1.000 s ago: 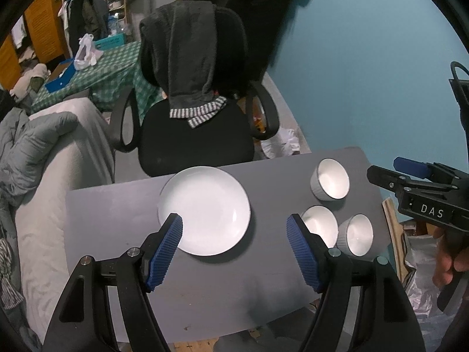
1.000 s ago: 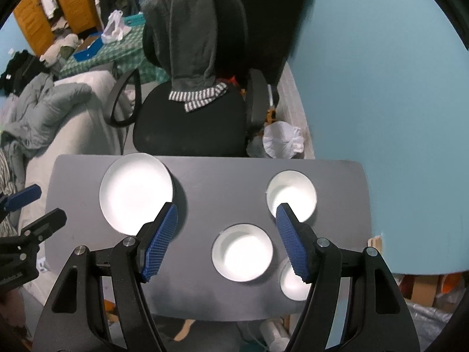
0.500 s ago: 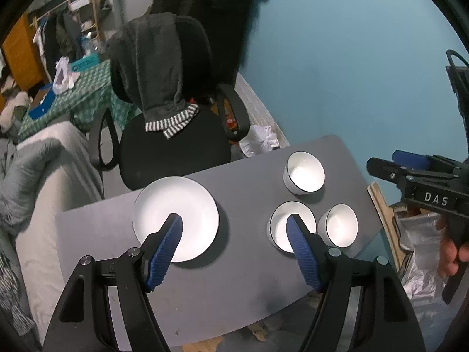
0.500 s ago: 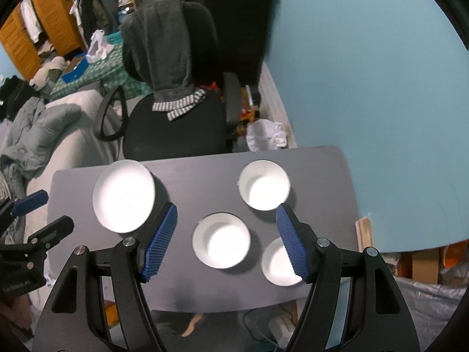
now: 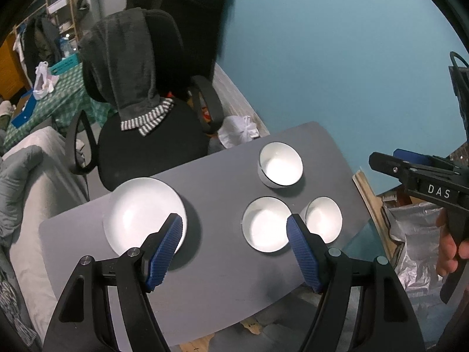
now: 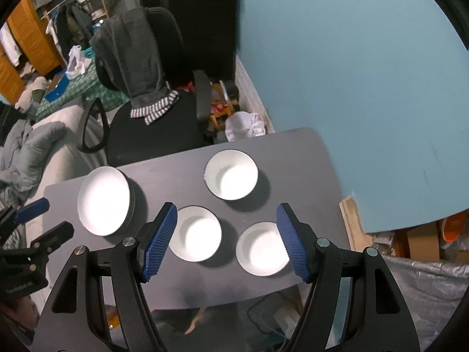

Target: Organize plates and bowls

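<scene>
On a small grey table (image 5: pixel 222 278) (image 6: pixel 293 152) lie a white plate (image 5: pixel 143 211) (image 6: pixel 102 201) at the left and three white bowls at the right. The far bowl (image 5: pixel 280 165) (image 6: pixel 231 174) stands deepest; a middle bowl (image 5: pixel 265 224) (image 6: pixel 196 233) and a right bowl (image 5: pixel 324 218) (image 6: pixel 262 248) sit nearer. My left gripper (image 5: pixel 234 231) hovers high above the table, open and empty, between the plate and the middle bowl. My right gripper (image 6: pixel 227 220) hovers open and empty above the bowls. Each gripper also shows at the edge of the other's view: the right gripper (image 5: pixel 410 173), the left gripper (image 6: pixel 38 226).
A black office chair (image 5: pixel 152 140) draped with a dark garment stands behind the table. A teal wall (image 5: pixel 337 58) runs along the right. A grey couch with bedding (image 5: pixel 26 182) is at the left. A white bag (image 5: pixel 237 130) lies on the floor; silver plastic (image 5: pixel 416 234) sits right of the table.
Both views have shifted rightward over the table: the plate and bowls slid left in the frames. Both grippers stayed open and empty.
</scene>
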